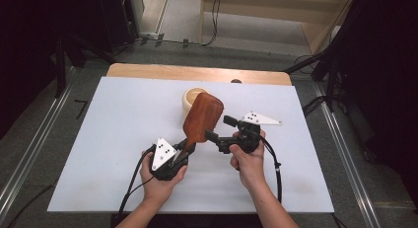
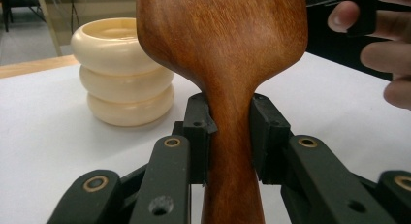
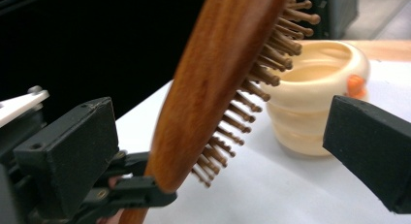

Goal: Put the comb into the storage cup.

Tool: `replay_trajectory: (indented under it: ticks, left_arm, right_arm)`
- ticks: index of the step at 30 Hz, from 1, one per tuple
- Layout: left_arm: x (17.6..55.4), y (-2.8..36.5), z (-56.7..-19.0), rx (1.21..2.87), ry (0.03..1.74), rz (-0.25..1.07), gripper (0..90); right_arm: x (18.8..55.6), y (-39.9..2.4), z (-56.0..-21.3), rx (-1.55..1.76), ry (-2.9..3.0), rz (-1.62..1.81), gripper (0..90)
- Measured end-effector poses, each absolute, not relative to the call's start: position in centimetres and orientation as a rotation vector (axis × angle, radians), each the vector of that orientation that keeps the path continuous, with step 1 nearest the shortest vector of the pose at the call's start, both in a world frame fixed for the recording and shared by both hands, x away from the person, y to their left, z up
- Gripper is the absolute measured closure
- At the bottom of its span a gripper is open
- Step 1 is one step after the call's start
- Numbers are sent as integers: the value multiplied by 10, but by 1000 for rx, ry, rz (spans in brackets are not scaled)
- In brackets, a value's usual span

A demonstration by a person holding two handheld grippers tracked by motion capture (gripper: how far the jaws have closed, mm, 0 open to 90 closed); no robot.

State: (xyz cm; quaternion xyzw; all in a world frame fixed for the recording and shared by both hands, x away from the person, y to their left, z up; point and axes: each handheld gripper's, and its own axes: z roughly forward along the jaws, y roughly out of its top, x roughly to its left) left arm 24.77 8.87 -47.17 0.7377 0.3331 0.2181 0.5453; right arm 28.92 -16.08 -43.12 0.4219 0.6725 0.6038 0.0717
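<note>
A brown wooden hairbrush (image 1: 203, 117) stands tilted above the white table, head up and away from me. My left gripper (image 1: 186, 148) is shut on its handle; in the left gripper view both pads (image 2: 198, 132) press the narrow neck of the hairbrush (image 2: 223, 44). My right gripper (image 1: 219, 129) is open at the brush head from the right. In the right gripper view its jaws stand wide apart, one on each side of the hairbrush (image 3: 213, 83), touching neither the smooth back nor the bristles (image 3: 261, 73).
A cream ribbed cup (image 1: 190, 97) stands on the white table sheet (image 1: 123, 139) just behind the brush head, with a small orange mark (image 3: 355, 86) on its side. Bare wood (image 1: 148, 70) edges the table's far side, with dark floor and cables beyond.
</note>
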Motion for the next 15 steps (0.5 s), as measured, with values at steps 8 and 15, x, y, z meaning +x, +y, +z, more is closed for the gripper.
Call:
replay_trajectory:
  ticks: [8, 15]
  left_arm:
    - [243, 81, -475, 1765, 754, 506, 720]
    - [240, 77, -477, 1781, 721, 501, 720]
  right_arm:
    - [290, -156, -432, 1320, 2024, 1826, 62]
    - [291, -156, -434, 1355, 2039, 1831, 144]
